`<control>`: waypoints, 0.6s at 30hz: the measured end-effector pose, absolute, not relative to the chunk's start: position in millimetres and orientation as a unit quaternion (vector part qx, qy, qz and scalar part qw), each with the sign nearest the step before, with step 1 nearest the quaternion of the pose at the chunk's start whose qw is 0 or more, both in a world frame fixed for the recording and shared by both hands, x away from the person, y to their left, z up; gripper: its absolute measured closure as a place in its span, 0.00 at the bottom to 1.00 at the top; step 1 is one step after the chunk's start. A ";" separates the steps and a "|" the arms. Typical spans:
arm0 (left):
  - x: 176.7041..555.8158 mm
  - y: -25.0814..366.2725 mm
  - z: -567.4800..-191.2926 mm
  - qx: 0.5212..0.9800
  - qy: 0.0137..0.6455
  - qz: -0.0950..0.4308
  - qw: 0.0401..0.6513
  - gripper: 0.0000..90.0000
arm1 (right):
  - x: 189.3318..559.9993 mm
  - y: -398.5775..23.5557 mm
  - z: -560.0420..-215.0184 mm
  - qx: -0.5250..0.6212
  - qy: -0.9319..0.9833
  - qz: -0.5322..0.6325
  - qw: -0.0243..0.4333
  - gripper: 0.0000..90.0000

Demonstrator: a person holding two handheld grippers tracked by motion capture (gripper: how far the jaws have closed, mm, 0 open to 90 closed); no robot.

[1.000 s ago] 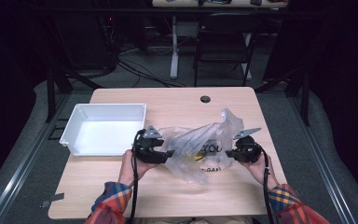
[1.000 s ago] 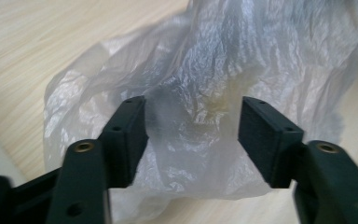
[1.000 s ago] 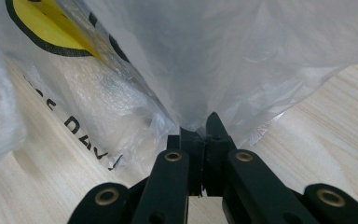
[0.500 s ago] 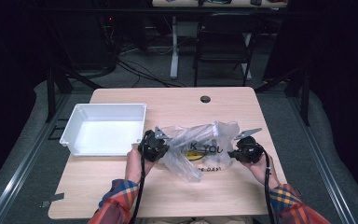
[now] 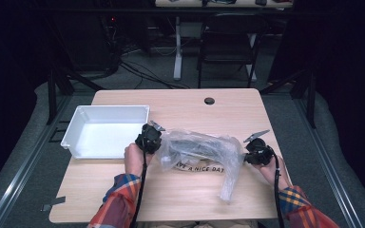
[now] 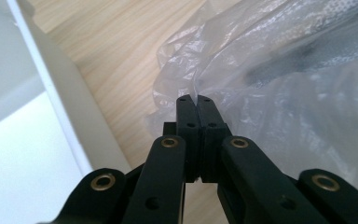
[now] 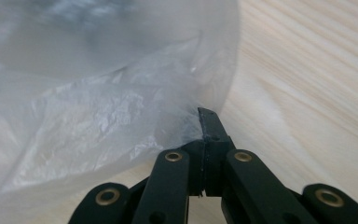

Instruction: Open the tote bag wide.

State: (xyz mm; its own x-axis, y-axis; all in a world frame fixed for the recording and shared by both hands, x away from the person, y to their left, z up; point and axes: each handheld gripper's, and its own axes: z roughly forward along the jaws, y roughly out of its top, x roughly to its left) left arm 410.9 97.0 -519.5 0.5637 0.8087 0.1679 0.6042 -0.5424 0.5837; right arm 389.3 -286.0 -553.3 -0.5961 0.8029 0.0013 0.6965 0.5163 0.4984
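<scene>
A clear plastic bag (image 5: 199, 149) with dark print lies stretched across the middle of the wooden table (image 5: 180, 107). My left gripper (image 5: 156, 140) is shut on the bag's left edge, beside the white tray. In the left gripper view the jaws pinch a fold of the plastic bag (image 6: 279, 79) at the left gripper (image 6: 196, 100) tips. My right gripper (image 5: 248, 153) is shut on the bag's right end. The right gripper view shows the plastic bag (image 7: 98, 93) film running into the closed right gripper (image 7: 207, 116). A loose flap hangs toward the front edge.
A white tray (image 5: 71, 135) sits at the table's left, close to my left hand; its wall (image 6: 60, 102) fills the left of the left gripper view. A round cable hole (image 5: 209, 100) lies near the far edge. A chair (image 5: 228, 42) stands beyond the table.
The bag has been pulled flatter and lower between the two grippers; its raised, puffed-up top has collapsed. The left gripper shifted slightly right, and both stay shut on the plastic.
</scene>
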 end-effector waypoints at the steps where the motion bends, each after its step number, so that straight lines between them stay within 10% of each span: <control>1: 411.7 97.0 -519.6 0.851 0.415 0.219 0.235 1.00 | 390.3 -288.0 -553.3 0.434 0.864 0.227 0.119 1.00; 8: 412.3 99.7 -520.1 0.849 0.416 0.226 0.237 1.00 | 392.0 -294.5 -551.9 0.443 0.859 0.215 0.139 0.99; 18: 409.0 100.7 -517.9 0.848 0.411 0.223 0.249 0.99 | 377.1 -311.0 -503.3 0.453 0.833 0.267 0.175 0.57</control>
